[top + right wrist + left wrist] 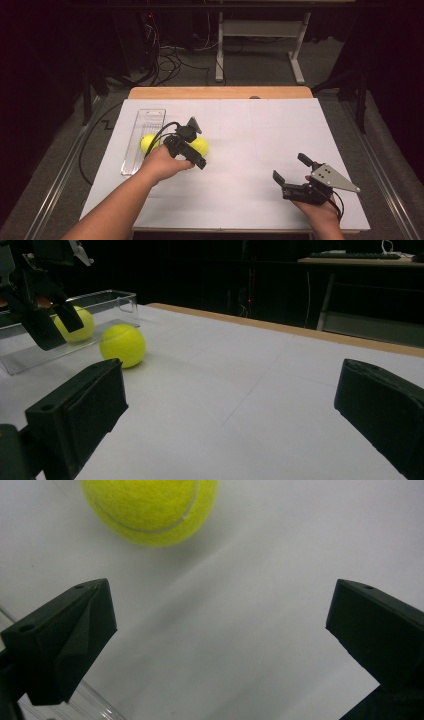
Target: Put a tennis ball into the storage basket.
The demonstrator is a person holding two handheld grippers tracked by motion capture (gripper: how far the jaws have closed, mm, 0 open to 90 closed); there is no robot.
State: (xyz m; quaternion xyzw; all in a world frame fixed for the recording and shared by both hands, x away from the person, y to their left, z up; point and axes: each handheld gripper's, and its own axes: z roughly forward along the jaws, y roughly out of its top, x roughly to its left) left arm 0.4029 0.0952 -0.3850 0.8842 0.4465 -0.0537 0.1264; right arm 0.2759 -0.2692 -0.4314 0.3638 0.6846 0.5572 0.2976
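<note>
Your left hand-held gripper (186, 145): jaws wide apart, empty, above the tabletop (260, 130), between two tennis balls. Near ball (201, 146): on the tabletop, just beside the clear tray (145, 120). Second ball (148, 142): at the tray. Your right hand-held gripper (291, 172): jaws apart, empty, well apart from both.

A lab or recording room is suggested. A paper-covered table (280, 125), loose floor cables (167, 60) and dark surroundings are seen.
</note>
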